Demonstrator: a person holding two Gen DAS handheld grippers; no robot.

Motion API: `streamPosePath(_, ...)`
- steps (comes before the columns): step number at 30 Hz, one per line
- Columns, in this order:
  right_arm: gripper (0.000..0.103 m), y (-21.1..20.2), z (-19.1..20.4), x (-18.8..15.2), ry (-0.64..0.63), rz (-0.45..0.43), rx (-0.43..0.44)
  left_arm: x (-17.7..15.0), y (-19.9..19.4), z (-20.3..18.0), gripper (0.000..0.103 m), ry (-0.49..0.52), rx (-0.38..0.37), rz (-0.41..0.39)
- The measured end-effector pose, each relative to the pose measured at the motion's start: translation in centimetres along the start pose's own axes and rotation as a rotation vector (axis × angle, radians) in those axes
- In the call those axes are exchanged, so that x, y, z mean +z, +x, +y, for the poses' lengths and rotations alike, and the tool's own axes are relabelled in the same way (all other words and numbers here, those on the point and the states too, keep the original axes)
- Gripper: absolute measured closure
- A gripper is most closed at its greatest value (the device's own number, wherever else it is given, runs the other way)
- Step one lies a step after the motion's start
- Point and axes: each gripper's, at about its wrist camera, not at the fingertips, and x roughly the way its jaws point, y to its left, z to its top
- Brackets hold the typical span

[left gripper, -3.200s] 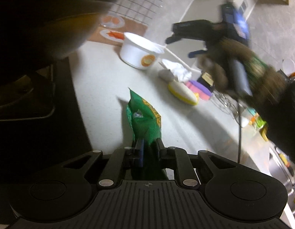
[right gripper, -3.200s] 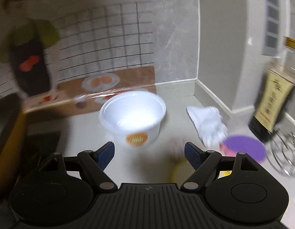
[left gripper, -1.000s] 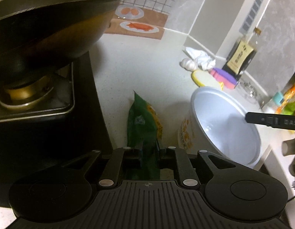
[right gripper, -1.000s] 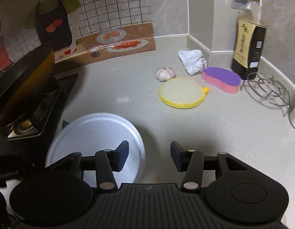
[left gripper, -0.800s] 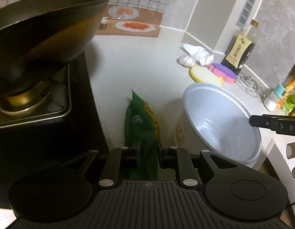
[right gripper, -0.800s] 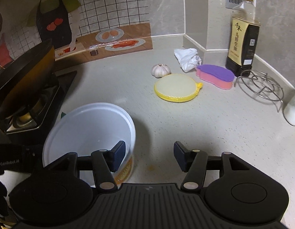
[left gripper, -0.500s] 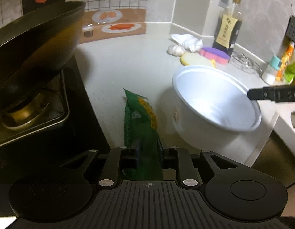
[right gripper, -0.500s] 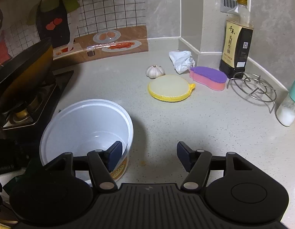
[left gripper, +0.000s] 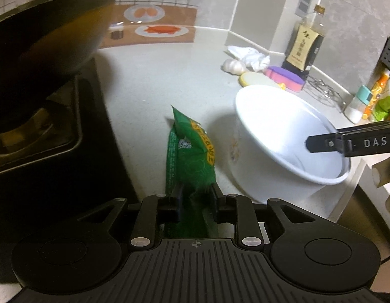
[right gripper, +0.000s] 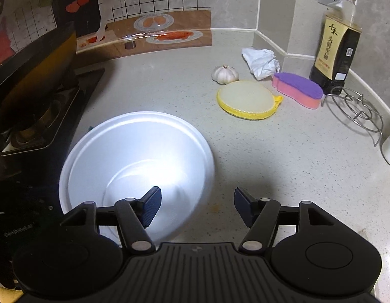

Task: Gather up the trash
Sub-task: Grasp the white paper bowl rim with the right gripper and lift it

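A green snack bag stands upright between the fingers of my left gripper. Its jaws are opening, with the pads still against the bag's sides. Just right of it a white disposable bowl sits empty on the counter. My right gripper is open over the bowl, astride its near right rim: the left finger hangs inside and the right finger outside, neither touching. One right-gripper finger also reaches over the bowl in the left wrist view. A crumpled white tissue lies near the back corner.
A dark wok sits on the stove at the left. At the back right are a garlic bulb, a yellow scrubber, a pink-purple sponge, a soy sauce bottle and a wire trivet.
The white bowl came from the back of the counter to beside the green bag. The right jaws let go of its rim and spread. The left jaws widened slightly around the bag.
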Motion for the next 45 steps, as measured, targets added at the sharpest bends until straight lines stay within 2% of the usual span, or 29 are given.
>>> streamPosePath(3, 0.031, 0.2, 0.4, -0.1, -0.012, 0.0, -0.019, 0.3, 0.6, -0.4, 0.078, 0.002, -0.045, 0.008)
streamPosePath(6, 0.03, 0.5, 0.5, -0.3, -0.008, 0.002, -0.044, 0.2, 0.7, -0.9, 0.078, 0.043, -0.031, 0.015)
streamPosePath(10, 0.026, 0.7, 0.6, -0.4, -0.006, 0.001, -0.087, 0.1, 0.1, -0.2, 0.077, 0.036, -0.02, 0.015)
streamPosePath(14, 0.026, 1.0, 0.8, -0.4, -0.025, 0.021, -0.051, 0.0, -0.7, 0.7, 0.077, 0.022, -0.003, 0.008)
streamPosePath(18, 0.026, 1.7, 1.0, -0.6, -0.006, 0.048, -0.029, -0.2, -0.9, 1.4, 0.071, 0.011, 0.016, 0.015)
streamPosePath(24, 0.027, 2.7, 1.2, -0.6, 0.056, 0.084, 0.052, -0.4, -0.8, 1.6, 0.072, -0.017, -0.002, 0.027)
streamPosePath(25, 0.031, 2.9, 1.2, -0.6, 0.068, 0.087, 0.058, -0.4, -0.7, 1.6, 0.072, -0.026, -0.01, 0.031)
streamPosePath(27, 0.049, 3.2, 1.2, -0.6, 0.087, 0.1, 0.075, -0.4, -0.6, 1.8, 0.072, -0.043, -0.023, 0.04)
streamPosePath(28, 0.065, 3.4, 1.2, -0.6, 0.092, 0.11, 0.076, -0.5, -0.5, 1.7, 0.072, -0.049, -0.025, 0.042)
streamPosePath(29, 0.076, 3.5, 1.1, -0.7, 0.095, 0.116, 0.078, -0.5, -0.5, 1.7, 0.072, -0.05, -0.024, 0.043)
streamPosePath(31, 0.084, 3.4, 0.9, -0.8, 0.1, 0.113, 0.077, -0.4, -0.5, 1.7, 0.072, -0.051, -0.024, 0.044)
streamPosePath(41, 0.086, 2.5, -1.8, -1.5, 0.158, 0.077, 0.005, 0.2, 1.0, 0.2, 0.072, -0.038, -0.087, 0.046)
streamPosePath(45, 0.086, 2.4, -2.5, -2.0, 0.177, 0.078, -0.01, 0.2, 1.0, -0.7, 0.072, 0.023, -0.052, 0.041)
